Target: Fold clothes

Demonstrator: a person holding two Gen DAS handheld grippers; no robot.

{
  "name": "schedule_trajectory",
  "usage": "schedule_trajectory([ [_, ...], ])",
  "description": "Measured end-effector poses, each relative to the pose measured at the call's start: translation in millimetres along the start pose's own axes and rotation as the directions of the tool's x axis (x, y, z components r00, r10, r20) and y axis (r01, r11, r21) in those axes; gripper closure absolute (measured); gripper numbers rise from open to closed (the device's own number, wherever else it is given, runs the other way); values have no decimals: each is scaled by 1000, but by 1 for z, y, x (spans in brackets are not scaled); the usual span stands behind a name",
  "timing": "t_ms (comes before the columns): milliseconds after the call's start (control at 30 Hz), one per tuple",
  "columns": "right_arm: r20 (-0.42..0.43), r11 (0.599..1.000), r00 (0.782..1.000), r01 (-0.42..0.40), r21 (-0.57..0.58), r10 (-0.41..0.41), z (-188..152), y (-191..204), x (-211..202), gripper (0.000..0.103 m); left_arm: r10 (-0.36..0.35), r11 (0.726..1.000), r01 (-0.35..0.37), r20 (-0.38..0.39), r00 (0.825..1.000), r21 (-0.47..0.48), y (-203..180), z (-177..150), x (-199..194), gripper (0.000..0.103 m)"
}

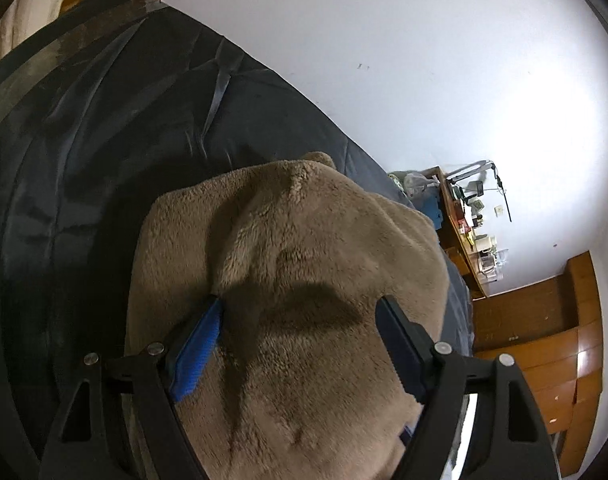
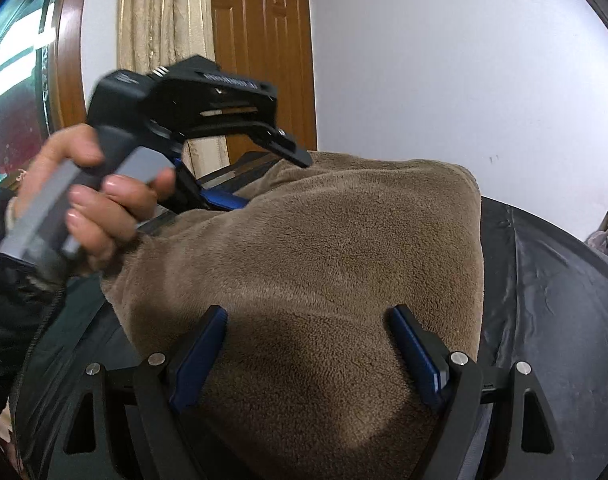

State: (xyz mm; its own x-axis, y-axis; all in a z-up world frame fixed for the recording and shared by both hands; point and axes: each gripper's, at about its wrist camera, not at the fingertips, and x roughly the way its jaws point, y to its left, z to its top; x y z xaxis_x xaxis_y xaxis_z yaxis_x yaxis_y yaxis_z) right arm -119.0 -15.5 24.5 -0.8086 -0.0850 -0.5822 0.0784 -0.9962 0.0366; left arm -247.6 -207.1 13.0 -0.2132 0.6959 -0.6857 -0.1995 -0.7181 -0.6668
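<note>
A tan fleece garment [image 1: 304, 264] lies bunched on a black sheet [image 1: 104, 128]; it also shows in the right wrist view [image 2: 323, 248]. My left gripper [image 1: 300, 308] is open, its fingers spread just above the fleece. My right gripper [image 2: 309, 316] is open too, its blue-padded fingers [image 2: 202, 352] wide apart over the near part of the fleece. In the right wrist view a hand holds the left gripper [image 2: 264, 176] at the garment's far left edge.
The black sheet [image 2: 551, 304] covers the work surface. A white wall [image 1: 423, 60] stands behind. A wooden shelf with small clutter [image 1: 469, 232] and a wooden cabinet [image 1: 543, 344] are at the right. A wooden door [image 2: 264, 40] and curtain [image 2: 164, 32] are far left.
</note>
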Motion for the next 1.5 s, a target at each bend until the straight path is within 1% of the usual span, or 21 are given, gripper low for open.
schedule_trajectory([
  [100,0,1000,1000,-7,-3,7,1,7,1,18,-18,999,17,23,1000,45,7,4,2,21],
  [233,-1,1000,1000,-10,-9,10,8,12,5,18,-89,992,83,61,994,98,23,-1,4,22],
  [333,-1,1000,1000,-13,-5,13,8,6,3,18,-127,989,121,70,989,85,35,-9,-9,22],
  [433,-2,1000,1000,-17,1,17,8,2,2,17,-123,991,118,81,989,65,37,-11,-25,21],
  [500,-2,1000,1000,-18,6,18,5,-3,2,16,-103,992,96,90,991,85,39,-25,-43,21],
  [567,-1,1000,1000,-18,8,18,5,-4,3,16,-64,993,53,94,994,107,38,-43,-58,21],
  [667,-1,1000,1000,-18,9,18,4,-4,3,16,-56,990,45,85,995,130,41,-72,-77,21],
  [733,-1,1000,1000,-17,9,17,4,-4,2,16,-38,990,27,82,996,135,44,-87,-78,21],
  [800,0,1000,1000,-17,10,17,4,-4,2,16,21,989,-34,89,996,144,46,-96,-73,21],
  [833,0,1000,1000,-17,10,17,4,-4,1,16,78,986,-89,81,994,144,49,-98,-66,21],
  [867,0,1000,1000,-16,10,16,5,-4,1,16,106,985,-114,63,992,132,54,-100,-57,22],
  [933,0,1000,1000,-17,10,17,4,-4,2,16,94,988,-102,69,993,120,58,-100,-54,19],
  [1100,1,1000,1000,-16,13,16,4,-4,2,16,93,988,-101,67,993,117,56,-98,-51,18],
  [1200,2,1000,1000,-17,15,17,4,-4,2,16,53,995,-56,33,998,80,61,-92,-52,18],
  [1433,5,1000,1000,-21,20,21,4,-5,3,16,20,998,-19,-19,1000,60,56,-51,-44,17],
  [1500,6,1000,1000,-22,22,22,3,-5,3,16,12,998,-10,-34,999,56,55,-39,-42,15],
])
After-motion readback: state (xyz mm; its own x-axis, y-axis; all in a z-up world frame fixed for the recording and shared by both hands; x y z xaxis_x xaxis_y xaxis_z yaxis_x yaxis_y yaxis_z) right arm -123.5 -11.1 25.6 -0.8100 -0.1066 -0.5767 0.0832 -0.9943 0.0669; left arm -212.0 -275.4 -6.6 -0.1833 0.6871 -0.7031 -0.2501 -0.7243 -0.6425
